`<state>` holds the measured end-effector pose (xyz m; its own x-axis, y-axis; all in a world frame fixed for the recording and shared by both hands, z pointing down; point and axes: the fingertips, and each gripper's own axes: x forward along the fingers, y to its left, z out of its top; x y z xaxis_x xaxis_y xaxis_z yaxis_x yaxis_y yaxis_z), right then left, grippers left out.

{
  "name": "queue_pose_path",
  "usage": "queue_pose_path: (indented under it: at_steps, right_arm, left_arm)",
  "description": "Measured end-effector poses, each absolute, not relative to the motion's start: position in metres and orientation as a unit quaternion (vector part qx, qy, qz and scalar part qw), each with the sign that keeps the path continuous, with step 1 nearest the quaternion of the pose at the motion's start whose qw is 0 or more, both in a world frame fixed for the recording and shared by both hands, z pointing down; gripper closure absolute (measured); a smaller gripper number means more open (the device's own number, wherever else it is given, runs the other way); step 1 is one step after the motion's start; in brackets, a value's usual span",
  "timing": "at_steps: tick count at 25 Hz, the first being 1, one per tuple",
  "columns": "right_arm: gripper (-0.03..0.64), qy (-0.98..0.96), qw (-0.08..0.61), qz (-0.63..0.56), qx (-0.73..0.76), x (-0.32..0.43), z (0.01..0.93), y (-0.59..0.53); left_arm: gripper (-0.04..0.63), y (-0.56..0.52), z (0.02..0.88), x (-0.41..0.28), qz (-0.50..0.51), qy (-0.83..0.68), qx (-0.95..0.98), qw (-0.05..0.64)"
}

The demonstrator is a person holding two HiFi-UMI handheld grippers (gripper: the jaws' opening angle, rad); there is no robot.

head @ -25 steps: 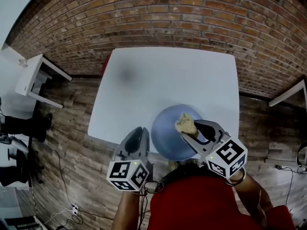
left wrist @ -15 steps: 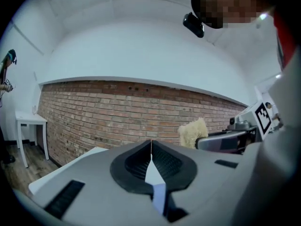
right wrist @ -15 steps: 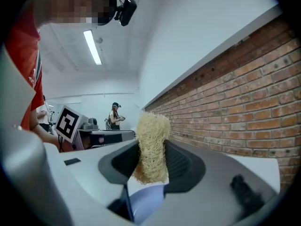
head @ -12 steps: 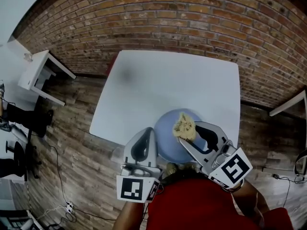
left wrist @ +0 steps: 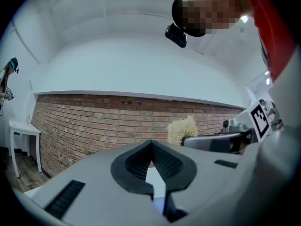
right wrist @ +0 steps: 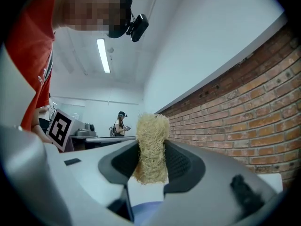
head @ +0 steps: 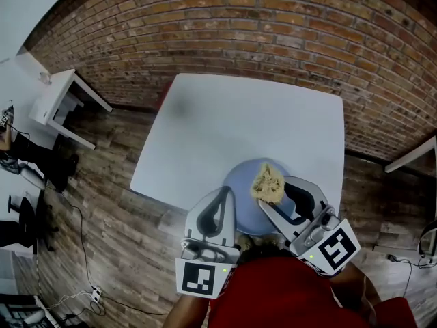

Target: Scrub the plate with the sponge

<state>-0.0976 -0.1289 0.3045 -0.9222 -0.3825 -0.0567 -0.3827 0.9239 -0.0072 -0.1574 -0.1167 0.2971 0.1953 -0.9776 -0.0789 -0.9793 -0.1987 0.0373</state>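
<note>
A round blue plate [head: 242, 183] lies on the white table [head: 239, 121] near its front edge. My right gripper [head: 271, 191] is shut on a tan fibrous sponge [head: 268, 182] and holds it over the plate's right half. The right gripper view shows the sponge [right wrist: 151, 145] upright and squeezed between the two dark pads. My left gripper [head: 225, 191] hovers by the plate's left rim. In the left gripper view its jaws [left wrist: 151, 142] meet at the tips with nothing between them. That view also shows the sponge [left wrist: 181, 130] off to the right.
A brick wall [head: 239, 39] runs behind the table. A small white side table [head: 61, 104] stands at the left, with cables on the wooden floor [head: 95, 251]. A person [right wrist: 120, 121] stands far off in the right gripper view.
Both grippers have risen toward the head camera and look larger. The left gripper has shifted right, nearer the plate's left rim. The sponge stays gripped.
</note>
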Motion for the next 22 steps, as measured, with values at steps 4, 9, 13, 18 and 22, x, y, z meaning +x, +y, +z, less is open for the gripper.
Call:
queue_pose_path:
  at_steps: [4, 9, 13, 18, 22]
  right_arm:
    - [0.456, 0.977, 0.032, 0.012, -0.209, -0.095, 0.304, -0.130]
    - [0.457, 0.974, 0.025, 0.010, -0.223, -0.092, 0.310, -0.131]
    - [0.457, 0.973, 0.020, 0.008, -0.229, -0.088, 0.316, -0.130]
    - [0.457, 0.972, 0.020, 0.006, -0.232, -0.086, 0.317, -0.130]
    - [0.457, 0.972, 0.019, 0.004, -0.235, -0.086, 0.317, -0.131]
  left_arm:
    - [0.583, -0.115, 0.293, -0.158, 0.056, 0.628, -0.776, 0.014]
    - [0.583, -0.114, 0.301, -0.162, 0.049, 0.631, -0.774, 0.007]
    - [0.583, -0.114, 0.308, -0.161, 0.043, 0.631, -0.775, 0.002]
    - [0.583, -0.116, 0.305, -0.156, 0.050, 0.624, -0.780, 0.004]
    - [0.583, -0.116, 0.304, -0.158, 0.050, 0.623, -0.780, 0.002]
